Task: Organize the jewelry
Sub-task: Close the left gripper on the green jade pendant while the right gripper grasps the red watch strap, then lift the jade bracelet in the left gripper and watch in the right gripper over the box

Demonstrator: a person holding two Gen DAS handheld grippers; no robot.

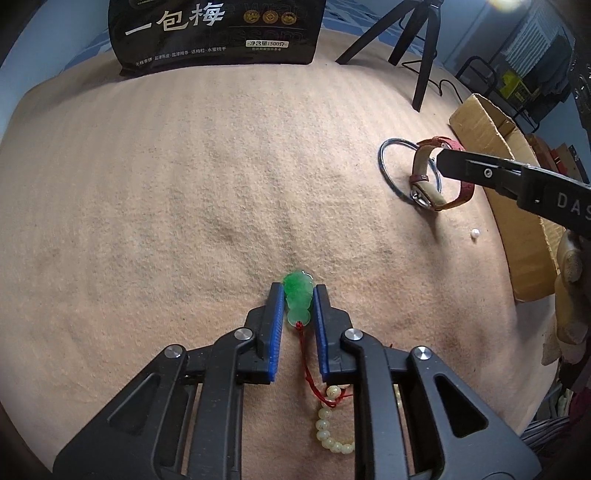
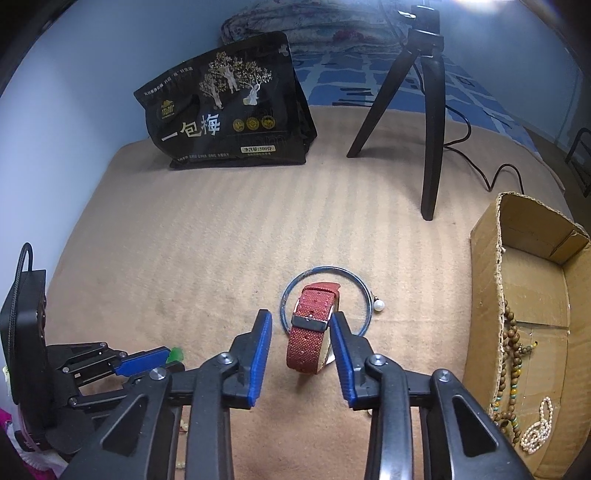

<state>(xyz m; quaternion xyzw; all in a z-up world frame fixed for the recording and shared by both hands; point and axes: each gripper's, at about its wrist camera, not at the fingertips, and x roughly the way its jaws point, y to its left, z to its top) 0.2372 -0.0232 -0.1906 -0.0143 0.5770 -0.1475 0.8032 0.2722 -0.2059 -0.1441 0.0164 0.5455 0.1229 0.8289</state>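
Two grippers: left gripper fingers clamping jade pendant, right gripper fingers straddling watch, contact unclear, bead bracelet half-hidden

The pale bead bracelet runs partly under the left gripper's frame; the black snack bag is cropped by the top edge (fine print illegible); the watch face stays hidden behind its strap.

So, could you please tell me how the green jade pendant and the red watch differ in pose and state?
The green jade pendant lies flat on the blanket; the red watch stands on edge inside a metal bangle. The left gripper pinches the pendant, while the right gripper straddles the watch with a gap showing. Both sit outside the cardboard box.
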